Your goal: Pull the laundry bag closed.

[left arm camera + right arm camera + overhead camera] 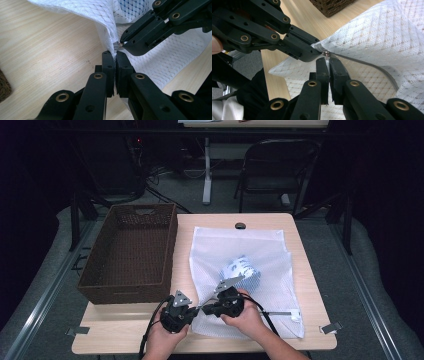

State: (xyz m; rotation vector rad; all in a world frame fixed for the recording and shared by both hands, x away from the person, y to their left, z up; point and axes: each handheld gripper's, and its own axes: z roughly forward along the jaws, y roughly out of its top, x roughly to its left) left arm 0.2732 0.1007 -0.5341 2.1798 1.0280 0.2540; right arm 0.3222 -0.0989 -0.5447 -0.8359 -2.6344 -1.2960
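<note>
Both tools meet at the near left corner of the white mesh zip bag, which lies flat on the pale wooden counter. The left tool is pressed together on the mesh edge; the right tool pinches the small metal zipper pull. Left of the bag sits a brown woven basket; a blue-and-white folded cloth shows through the mesh.

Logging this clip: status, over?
Left gripper shut on white mesh laundry bag. Right gripper shut on its zipper pull. Nothing in the way.
</note>
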